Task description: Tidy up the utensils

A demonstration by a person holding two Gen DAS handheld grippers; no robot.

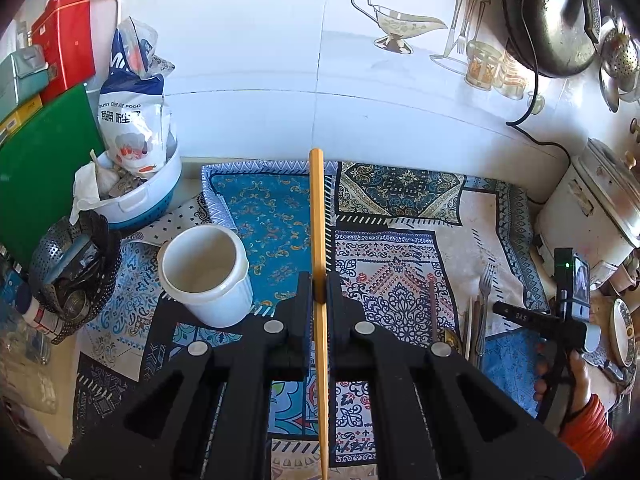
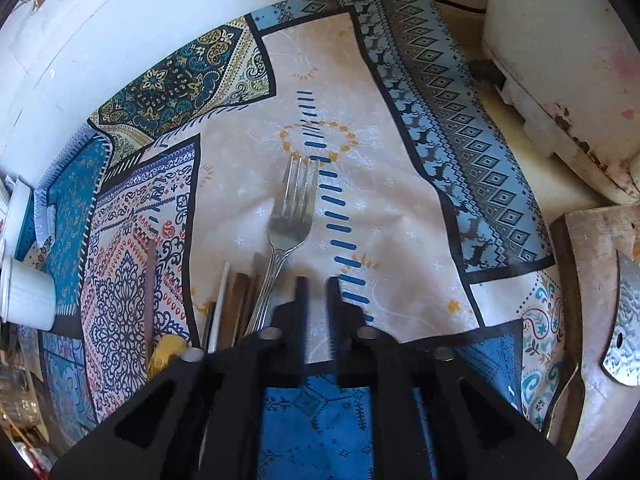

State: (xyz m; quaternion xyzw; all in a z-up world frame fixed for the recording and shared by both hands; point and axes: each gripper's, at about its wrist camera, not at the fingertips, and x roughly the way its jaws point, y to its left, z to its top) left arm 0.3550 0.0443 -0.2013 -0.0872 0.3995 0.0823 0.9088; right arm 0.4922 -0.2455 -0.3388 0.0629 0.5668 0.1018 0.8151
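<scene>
My left gripper (image 1: 319, 288) is shut on a long yellow wooden chopstick (image 1: 317, 208), held above the patterned cloth and pointing at the back wall. An empty white cup (image 1: 206, 274) stands just left of it. My right gripper (image 2: 316, 286) is slightly open and empty, low over the cloth. A metal fork (image 2: 290, 216) lies just left of its fingertips, beside several chopsticks (image 2: 232, 304) and a yellow-handled utensil (image 2: 166, 354). The fork (image 1: 485, 292) and the right gripper (image 1: 516, 312) also show at the right of the left wrist view.
A white and blue basket with bags (image 1: 140, 188) and a dark perforated holder (image 1: 76, 276) stand at the left. A green board (image 1: 40, 168) leans behind them. A white cooker (image 2: 560, 80) and a wooden board (image 2: 592, 300) stand at the right.
</scene>
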